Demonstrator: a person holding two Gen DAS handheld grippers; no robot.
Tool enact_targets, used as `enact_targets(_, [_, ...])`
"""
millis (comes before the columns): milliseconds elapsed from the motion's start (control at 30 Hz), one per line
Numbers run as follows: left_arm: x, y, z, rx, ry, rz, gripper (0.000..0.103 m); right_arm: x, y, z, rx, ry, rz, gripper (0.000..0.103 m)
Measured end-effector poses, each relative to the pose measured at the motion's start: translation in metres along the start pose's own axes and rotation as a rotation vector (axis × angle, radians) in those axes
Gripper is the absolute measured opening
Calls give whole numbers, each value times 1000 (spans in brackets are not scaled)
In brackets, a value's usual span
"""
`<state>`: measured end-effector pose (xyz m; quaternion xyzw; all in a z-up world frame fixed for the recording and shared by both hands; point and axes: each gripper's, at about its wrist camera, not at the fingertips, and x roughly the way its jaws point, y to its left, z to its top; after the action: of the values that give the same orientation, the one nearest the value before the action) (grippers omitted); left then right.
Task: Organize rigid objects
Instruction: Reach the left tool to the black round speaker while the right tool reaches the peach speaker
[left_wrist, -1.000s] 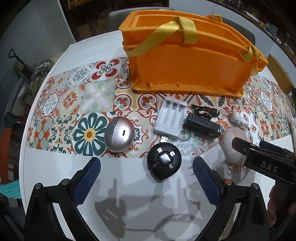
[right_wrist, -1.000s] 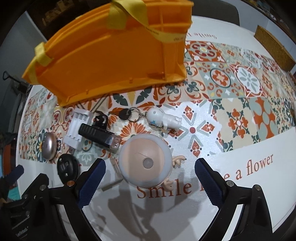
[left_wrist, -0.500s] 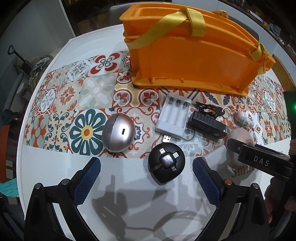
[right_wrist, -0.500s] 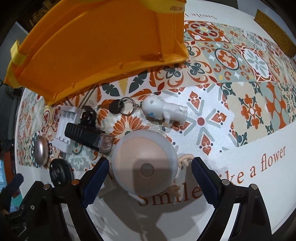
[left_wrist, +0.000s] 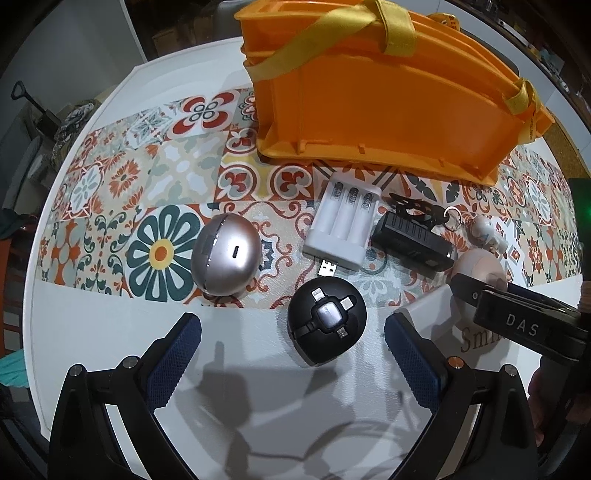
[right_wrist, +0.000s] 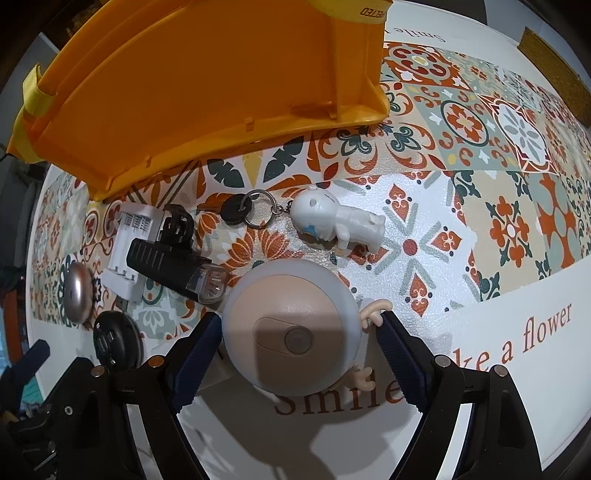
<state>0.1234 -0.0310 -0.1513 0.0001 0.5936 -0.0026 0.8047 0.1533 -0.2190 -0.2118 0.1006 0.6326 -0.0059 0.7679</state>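
Round pink-and-white gadget (right_wrist: 291, 328): lower centre of the right wrist view, resting on the table (right_wrist: 517, 369) over the printed word "Smile". Your right gripper (right_wrist: 295, 354) straddles it, jaws apart, one pad close on each flank, not yet clamped. Step in hand, as I judge it: the first pick. Next you need to close squarely across the widest part, since the domed shell could squirt out, then lift it to the orange basket (right_wrist: 192, 85) at upper left.

Nearby: white figurine keychain (right_wrist: 338, 221) just above; black bike light (right_wrist: 173, 267) and white battery charger (right_wrist: 129, 251) to the left.

Left gripper (left_wrist: 291, 354): jaws wide apart, holding nothing, with the black cable reel (left_wrist: 327, 325) between them and the silver egg-shaped case (left_wrist: 226, 254) at centre left.
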Motion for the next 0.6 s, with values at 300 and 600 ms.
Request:
enact_targets(300, [15,-3,1,-4,26,-2,100,-10,-15,-4,14,11,18,85])
enact_targets(600, [32,-6,5,-3,49,-7,87,-26,-24,-7,-6,-1,15,85])
